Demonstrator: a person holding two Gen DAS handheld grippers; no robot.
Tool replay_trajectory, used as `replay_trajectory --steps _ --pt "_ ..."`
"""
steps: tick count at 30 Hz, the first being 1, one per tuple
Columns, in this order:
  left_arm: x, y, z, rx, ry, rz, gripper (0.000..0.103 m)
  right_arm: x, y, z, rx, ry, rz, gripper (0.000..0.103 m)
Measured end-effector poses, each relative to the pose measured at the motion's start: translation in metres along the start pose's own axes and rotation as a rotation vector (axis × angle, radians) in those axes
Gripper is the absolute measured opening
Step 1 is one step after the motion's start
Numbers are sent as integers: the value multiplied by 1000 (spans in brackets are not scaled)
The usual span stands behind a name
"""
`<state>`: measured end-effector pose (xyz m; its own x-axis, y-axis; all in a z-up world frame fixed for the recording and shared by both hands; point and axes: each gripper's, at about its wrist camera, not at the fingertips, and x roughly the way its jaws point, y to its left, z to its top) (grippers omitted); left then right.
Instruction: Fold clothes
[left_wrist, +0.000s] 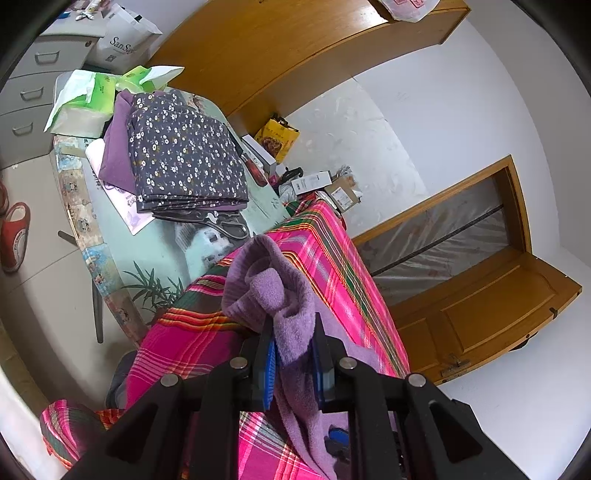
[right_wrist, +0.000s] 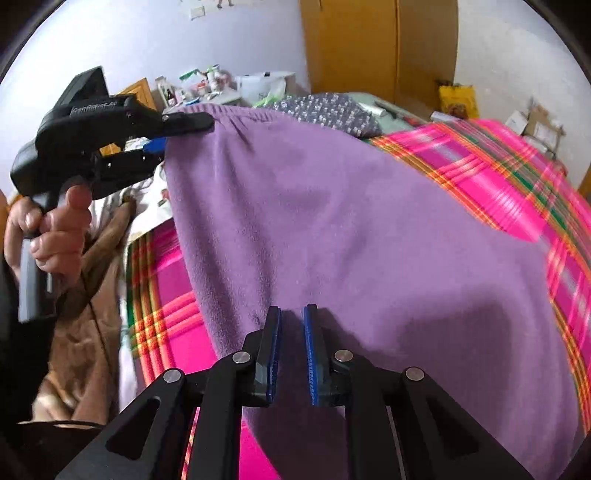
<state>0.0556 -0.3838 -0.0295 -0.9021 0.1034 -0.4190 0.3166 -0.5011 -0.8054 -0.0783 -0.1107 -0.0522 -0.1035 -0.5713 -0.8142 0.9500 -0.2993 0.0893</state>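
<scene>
Left wrist view: your left gripper (left_wrist: 293, 354) fingers pinch the purple fleece (right_wrist: 332, 229) to lift its edge; right gripper (right_wrist: 291, 343) fingers seem nearly closed on it.

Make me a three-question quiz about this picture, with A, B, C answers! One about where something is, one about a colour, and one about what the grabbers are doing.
1. Where does the folded flowery cloth lie?
A. On the table beyond the bed
B. On the floor by the slipper
C. Inside a drawer

2. What colour is the fleece garment being handled?
A. Yellow
B. Purple
C. White

3. What is the left gripper doing?
A. Hanging open over the bed
B. Lying on the table
C. Pinching a bunch of the fleece

Answers:
1. A: the folded flowery cloth sits stacked on the table past the pink plaid bedspread.
2. B: the fleece garment spread over the bed is purple.
3. C: the left gripper has fleece bunched between its fingers, and the right wrist view shows it lifting an edge. The right gripper sits over the fleece, fingers a little apart.
</scene>
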Motion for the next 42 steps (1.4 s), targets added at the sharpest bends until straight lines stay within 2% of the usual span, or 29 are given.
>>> replay_trajectory --steps 4,11,21,25,32,42 --pt "-3 -6 -1 16 -1 -8 16 -8 6 -3 18 -27 40 16" --pt "-7 -20 -3 61 -4 5 16 -8 5 -7 42 -16 51 16" --pt "-11 -52 -15 202 -45 136 16 -10 2 -15 79 -17 62 18" --pt "-11 -61 -19 243 -50 161 16 -8 2 -13 75 -22 60 21" --pt "-12 -75 -25 296 -53 171 16 -15 -15 -22 170 -54 76 21" --pt "-11 -104 -33 370 -48 135 16 -42 -52 -38 309 -105 13 22"
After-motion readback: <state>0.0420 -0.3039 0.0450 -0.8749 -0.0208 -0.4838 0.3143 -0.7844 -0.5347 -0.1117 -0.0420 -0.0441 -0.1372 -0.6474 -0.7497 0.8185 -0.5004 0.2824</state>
